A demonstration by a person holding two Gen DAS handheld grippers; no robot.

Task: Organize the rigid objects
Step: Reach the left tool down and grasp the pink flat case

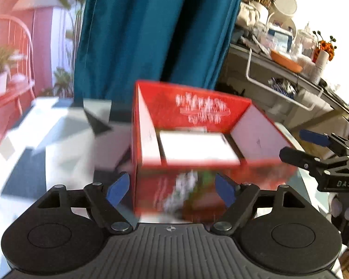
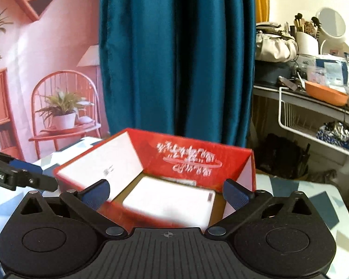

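Observation:
A red cardboard box (image 1: 165, 107) stands open on the patterned table (image 1: 35, 144), with its white flaps folded outward. A flat white box (image 1: 197, 147) lies inside it. My left gripper (image 1: 172, 190) is open just in front of the box's near wall, one pad left of the near corner and the other before the front face; neither visibly presses. In the right wrist view, the red box (image 2: 188, 158) and white box (image 2: 169, 204) sit just beyond my open right gripper (image 2: 167, 195), which holds nothing. Each gripper shows in the other's view: right gripper (image 1: 302, 147), left gripper (image 2: 40, 175).
A teal curtain (image 2: 174, 58) hangs behind the table. To the right, a cluttered shelf (image 2: 302, 95) carries an orange bowl (image 2: 325, 93), a round mirror (image 2: 332, 23) and a white wire basket (image 2: 314, 127). A pink backdrop with a chair and plant (image 2: 62, 109) stands at left.

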